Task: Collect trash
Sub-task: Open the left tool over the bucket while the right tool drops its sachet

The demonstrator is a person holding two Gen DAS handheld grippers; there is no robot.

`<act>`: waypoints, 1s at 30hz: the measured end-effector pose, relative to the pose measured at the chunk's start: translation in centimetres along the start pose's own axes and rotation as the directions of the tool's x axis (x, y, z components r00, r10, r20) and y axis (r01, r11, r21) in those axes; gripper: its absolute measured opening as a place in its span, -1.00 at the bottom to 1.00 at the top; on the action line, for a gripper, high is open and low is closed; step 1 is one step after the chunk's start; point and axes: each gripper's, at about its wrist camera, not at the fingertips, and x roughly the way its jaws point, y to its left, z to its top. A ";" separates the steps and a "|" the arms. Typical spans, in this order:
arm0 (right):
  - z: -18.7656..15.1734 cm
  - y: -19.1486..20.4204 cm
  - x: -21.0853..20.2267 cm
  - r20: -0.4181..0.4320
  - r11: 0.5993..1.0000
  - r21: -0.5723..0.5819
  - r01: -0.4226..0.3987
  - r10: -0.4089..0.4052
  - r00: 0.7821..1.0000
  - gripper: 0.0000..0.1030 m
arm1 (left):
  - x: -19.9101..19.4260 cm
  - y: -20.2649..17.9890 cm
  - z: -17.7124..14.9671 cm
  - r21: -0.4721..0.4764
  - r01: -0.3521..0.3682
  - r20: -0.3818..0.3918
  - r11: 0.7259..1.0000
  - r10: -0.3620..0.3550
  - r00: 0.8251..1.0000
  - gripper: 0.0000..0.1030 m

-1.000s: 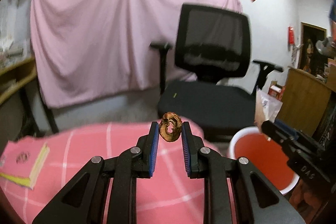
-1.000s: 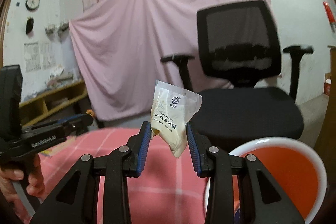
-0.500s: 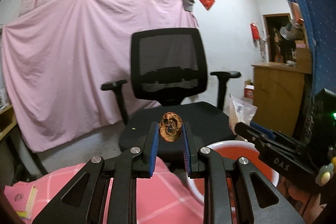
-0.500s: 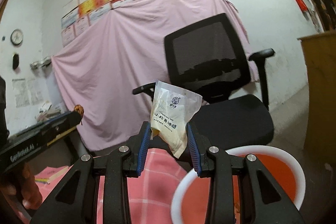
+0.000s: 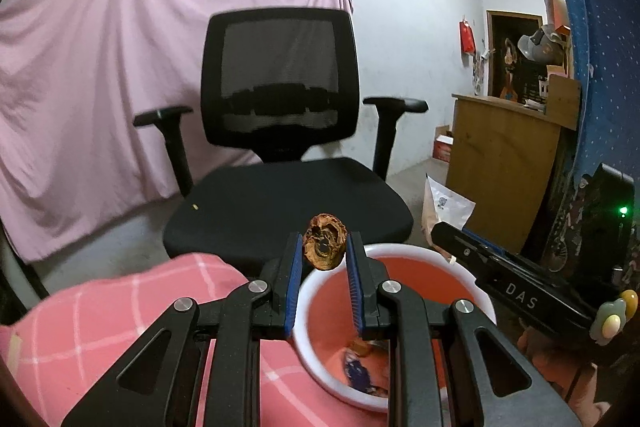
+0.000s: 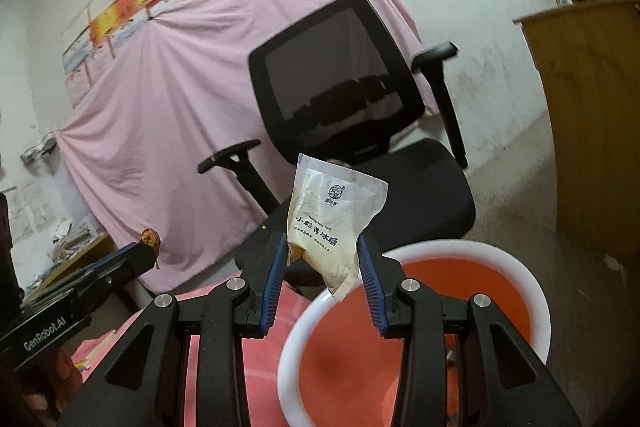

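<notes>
My left gripper (image 5: 323,251) is shut on a brown walnut shell (image 5: 324,241) and holds it over the near rim of the trash bin (image 5: 486,301), an orange bucket with a white rim. Some trash lies at its bottom. My right gripper (image 6: 323,261) is shut on a white plastic sachet (image 6: 329,223) with black print, held above the left rim of the same bin (image 6: 540,303). The left gripper with the shell (image 6: 149,238) also shows at the left of the right wrist view. The right gripper (image 5: 444,233) with the sachet (image 5: 446,205) shows at the right of the left wrist view.
A black office chair (image 5: 280,131) stands just behind the bin. The pink checked tablecloth (image 5: 112,311) covers the table at the left. A pink sheet (image 5: 100,59) hangs on the back wall. A wooden cabinet (image 5: 504,167) stands at the right.
Both grippers have swung right, from over the table to above the bin. The bin now lies under both sets of fingertips. Both still hold their items.
</notes>
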 end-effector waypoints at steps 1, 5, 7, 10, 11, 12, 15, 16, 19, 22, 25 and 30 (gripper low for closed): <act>0.0 -0.2 0.1 -0.010 1.000 0.008 0.004 -0.004 1.000 -0.29 | 0.2 0.0 -0.1 -0.011 0.007 -0.009 1.000 -0.007 1.000 -0.64; -0.1 -1.0 0.4 -0.032 0.999 0.031 0.017 -0.016 0.999 -0.21 | 1.1 0.1 -0.2 -0.035 0.016 -0.046 0.999 -0.018 0.999 -0.64; -0.3 -1.2 0.6 -0.046 0.999 0.040 0.018 -0.016 0.999 -0.20 | 1.4 0.1 -0.3 -0.042 0.021 -0.063 0.999 -0.024 0.998 -0.64; -0.3 -1.3 0.7 -0.057 0.999 0.043 0.023 -0.021 0.998 -0.20 | 1.7 0.3 -0.4 -0.054 0.027 -0.082 0.998 -0.032 0.996 -0.64; -0.3 -1.4 0.7 -0.058 0.999 0.043 0.023 -0.021 0.998 -0.20 | 1.8 0.4 -0.5 -0.059 0.029 -0.087 0.998 -0.034 0.996 -0.63; -0.3 -1.3 0.7 -0.059 0.999 0.044 0.023 -0.021 0.998 -0.20 | 1.8 0.5 -0.6 -0.064 0.030 -0.090 0.998 -0.035 0.995 -0.63; -0.3 -1.3 0.8 -0.061 0.999 0.044 0.023 -0.020 0.998 -0.20 | 1.8 0.8 -0.8 -0.076 0.029 -0.092 0.997 -0.036 0.995 -0.59; -0.3 -1.3 0.8 -0.062 0.999 0.044 0.023 -0.020 0.998 -0.20 | 1.8 0.9 -0.8 -0.079 0.028 -0.092 0.996 -0.035 0.995 -0.59; -0.4 -1.3 0.8 -0.066 0.999 0.043 0.021 -0.018 0.998 -0.20 | 1.7 1.1 -0.8 -0.088 0.028 -0.092 0.996 -0.036 0.995 -0.57; -0.4 -1.3 0.9 -0.067 0.999 0.040 0.022 -0.020 0.998 -0.20 | 1.8 1.3 -0.8 -0.091 0.028 -0.094 0.995 -0.036 0.995 -0.55; -0.4 -1.3 0.9 -0.067 0.999 0.043 0.024 -0.021 0.998 -0.19 | 1.7 1.4 -0.8 -0.094 0.028 -0.090 0.995 -0.036 0.995 -0.48; -0.4 -1.3 1.0 -0.066 0.999 0.041 0.026 -0.023 0.998 -0.18 | 1.3 1.8 -1.0 -0.101 0.012 -0.079 0.995 -0.020 0.997 -0.40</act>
